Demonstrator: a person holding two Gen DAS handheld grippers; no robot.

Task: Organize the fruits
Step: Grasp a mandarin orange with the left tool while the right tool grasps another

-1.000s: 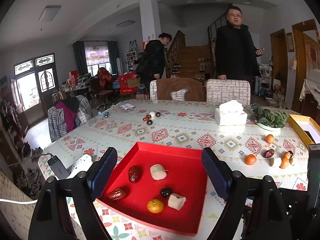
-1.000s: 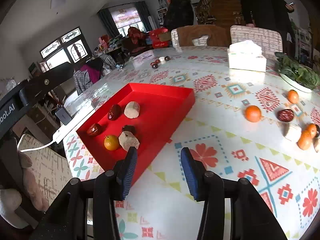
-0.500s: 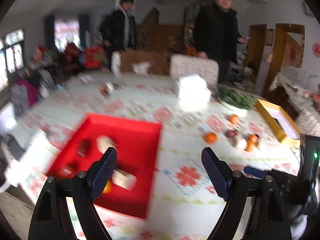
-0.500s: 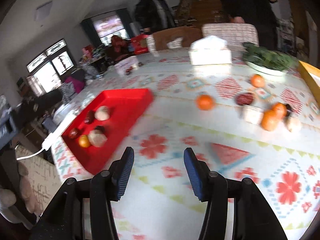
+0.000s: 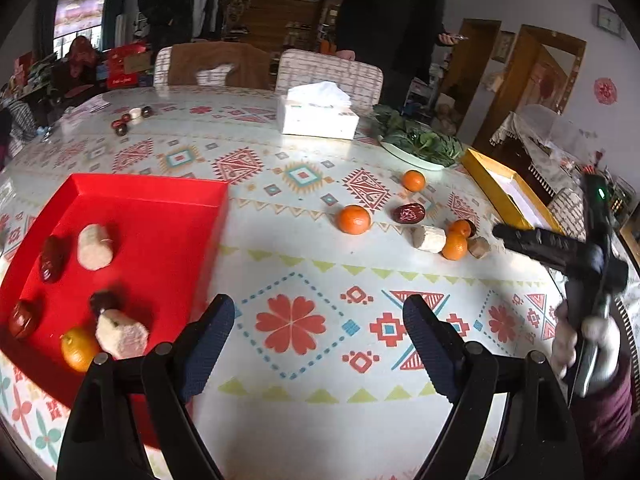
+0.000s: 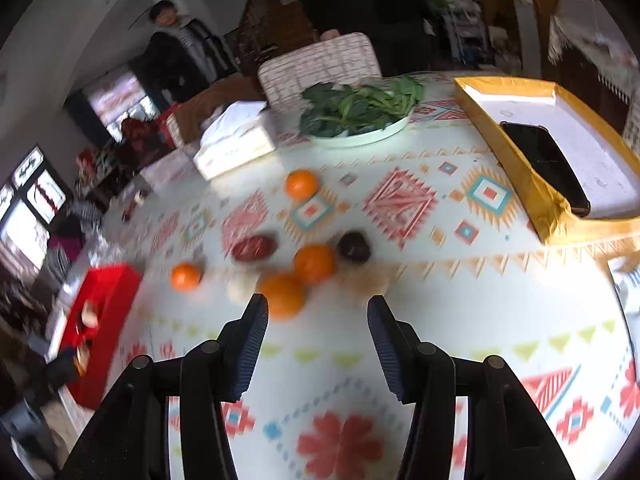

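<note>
- The table (image 5: 304, 240) carries everything: the red tray (image 5: 160, 216) sits on its left part, and the loose fruits lie well apart from it, on the right part near the gold box (image 6: 532, 184).
- The tray already holds some pieces: two pale chunks, dark dates and one small orange. I judge the task is partly done.
- The loose group is still on the cloth: a bigger orange (image 5: 353, 219), a second orange (image 5: 413, 180) farther back near the greens plate (image 5: 416, 156), a date (image 5: 408, 213), a pale chunk (image 5: 429, 238), and two little oranges (image 5: 455, 246) touching each other.
- The oranges look round, firm and light, with a somewhat slippery peel; I think they roll easily. Best is to take one across its middle, gently. They have no long axis.
- The date looks soft and wrinkled, so it should not slip. Its long axis lies about left to right in the left view; I would grip across the short side.
- The pale chunk looks like a short cylinder lying on its side, its cut end toward the left.
- The right gripper (image 6: 318, 322) is wide and empty, just before the nearest orange (image 6: 283, 294).
- The left gripper (image 5: 318, 334) is also wide and empty, low over bare cloth beside the tray.
</note>
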